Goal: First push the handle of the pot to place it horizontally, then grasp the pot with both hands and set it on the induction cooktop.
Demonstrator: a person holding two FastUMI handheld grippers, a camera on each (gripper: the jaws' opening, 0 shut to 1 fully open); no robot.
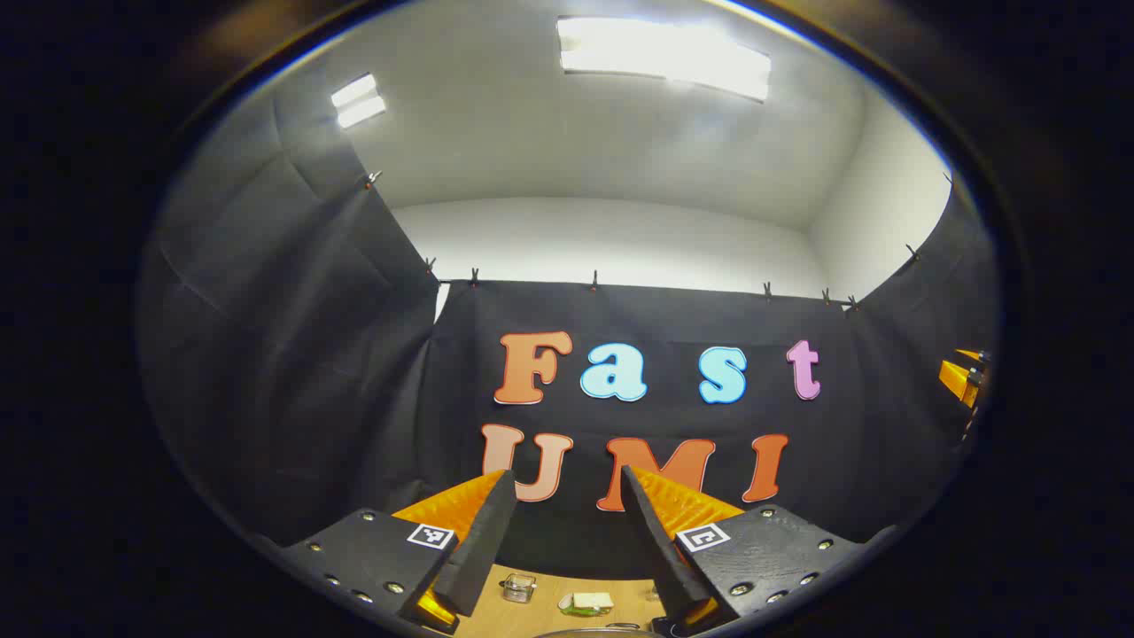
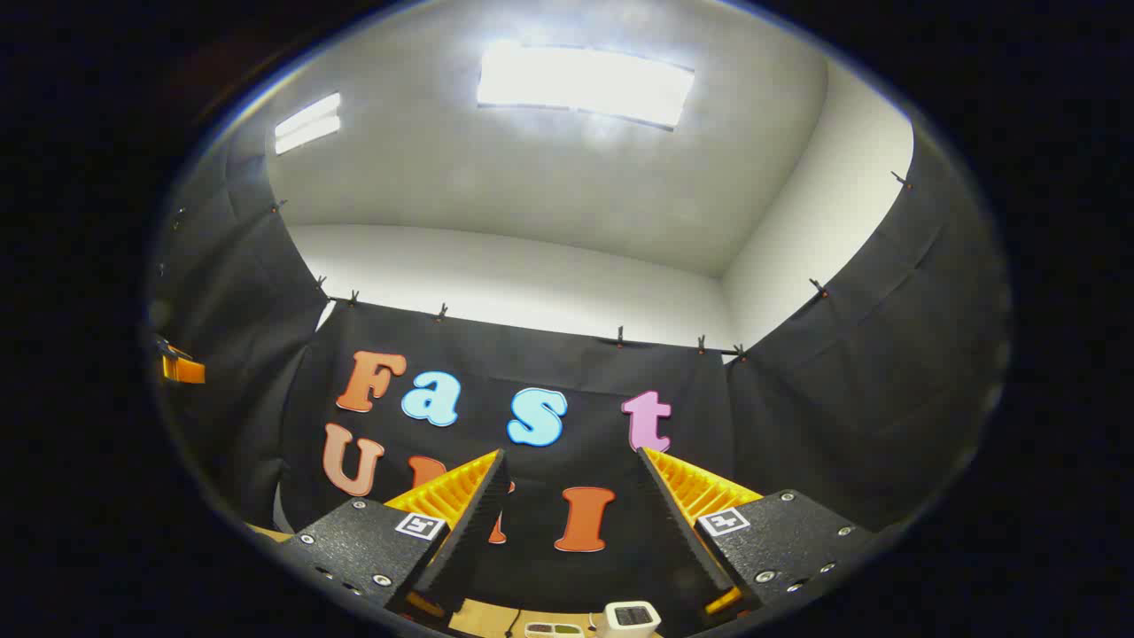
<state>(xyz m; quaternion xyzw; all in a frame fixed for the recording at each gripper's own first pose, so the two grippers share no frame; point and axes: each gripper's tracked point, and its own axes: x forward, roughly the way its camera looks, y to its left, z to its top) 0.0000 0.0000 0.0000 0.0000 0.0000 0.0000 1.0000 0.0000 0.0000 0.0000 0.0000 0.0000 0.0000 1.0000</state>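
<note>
While both cameras tilt up toward the booth's cloth wall, the left gripper (image 1: 567,483) is held with fingers spread wide, gripping nothing. Below it on the wooden table (image 1: 549,611) sit a small glass jar (image 1: 518,587) and a green item (image 1: 586,604); a metal rim, likely the pot (image 1: 594,633), shows at the near edge. The right gripper (image 2: 571,461) likewise gapes with nothing between its fingers, above a small white device (image 2: 631,618).
</note>
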